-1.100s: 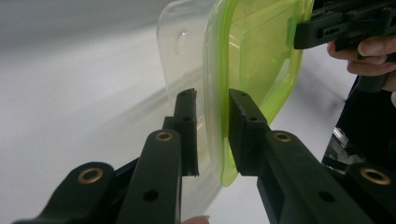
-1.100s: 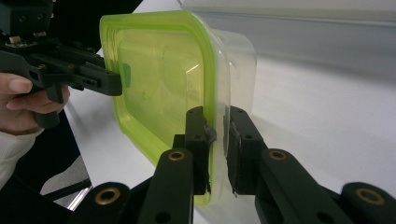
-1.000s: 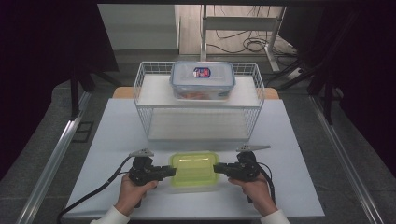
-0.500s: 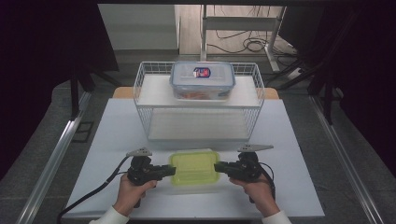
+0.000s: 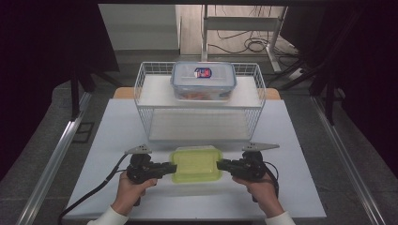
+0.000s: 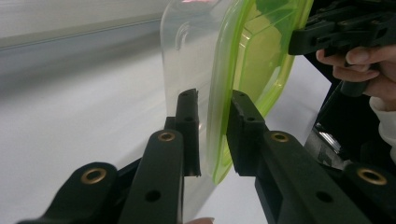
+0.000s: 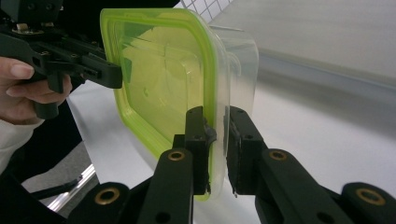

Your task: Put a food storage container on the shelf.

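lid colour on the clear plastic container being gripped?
Translucent lime-green lid; right gripper view shows it best.

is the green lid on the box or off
On: the green lid sits flush on the clear box, and each gripper's jaws pinch the lid's rim and box together.

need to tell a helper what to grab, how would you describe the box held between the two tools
Start at the white table and the wire basket at its far side. In front of the basket, at the near edge, lies a clear box gripped at both ends. Its lime green lid sets it apart from the blue-lidded box on the basket's upper shelf.
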Available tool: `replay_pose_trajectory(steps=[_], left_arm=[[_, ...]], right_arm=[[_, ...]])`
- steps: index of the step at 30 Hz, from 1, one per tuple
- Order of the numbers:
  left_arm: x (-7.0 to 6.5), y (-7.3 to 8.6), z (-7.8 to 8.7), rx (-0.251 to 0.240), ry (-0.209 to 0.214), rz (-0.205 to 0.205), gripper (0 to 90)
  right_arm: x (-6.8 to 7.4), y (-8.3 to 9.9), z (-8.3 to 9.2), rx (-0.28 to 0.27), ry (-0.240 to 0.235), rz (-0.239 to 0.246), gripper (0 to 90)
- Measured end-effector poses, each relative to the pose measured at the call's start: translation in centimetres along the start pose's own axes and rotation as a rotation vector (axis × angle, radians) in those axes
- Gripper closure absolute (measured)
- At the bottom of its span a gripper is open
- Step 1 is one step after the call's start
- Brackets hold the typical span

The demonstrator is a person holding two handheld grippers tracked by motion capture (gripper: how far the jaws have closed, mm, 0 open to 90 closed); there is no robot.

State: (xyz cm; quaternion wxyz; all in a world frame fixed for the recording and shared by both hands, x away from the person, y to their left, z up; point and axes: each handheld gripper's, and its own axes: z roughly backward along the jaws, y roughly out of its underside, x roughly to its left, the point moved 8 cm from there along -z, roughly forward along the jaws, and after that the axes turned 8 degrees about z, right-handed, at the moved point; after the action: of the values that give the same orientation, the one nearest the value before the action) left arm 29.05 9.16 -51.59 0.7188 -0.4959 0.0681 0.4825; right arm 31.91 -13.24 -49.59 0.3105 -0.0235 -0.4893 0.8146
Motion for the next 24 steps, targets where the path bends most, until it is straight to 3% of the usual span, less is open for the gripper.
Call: replay_pose_trajectory(steps=[4,6,10,24], left_arm=[[-0.2,-0.6,0.6,-0.017,0.006,-0.002,76.8],[-0.4,-1.0,0.9,-0.022,-0.016,-0.023,76.9],[-1.3,-2.6,1.6,-0.034,-0.011,-0.036,76.7],[-3.0,-5.7,3.1,-0.069,-0.017,-0.081,77.0]], right_arm=[[0.3,-0.7,0.2,-0.011,0.001,0.018,79.5],[0.4,-1.2,0.3,-0.022,0.004,0.028,79.6],[0.5,-2.5,1.0,-0.054,0.005,0.031,79.6],[0.7,-6.0,2.7,-0.088,0.019,0.083,79.6]])
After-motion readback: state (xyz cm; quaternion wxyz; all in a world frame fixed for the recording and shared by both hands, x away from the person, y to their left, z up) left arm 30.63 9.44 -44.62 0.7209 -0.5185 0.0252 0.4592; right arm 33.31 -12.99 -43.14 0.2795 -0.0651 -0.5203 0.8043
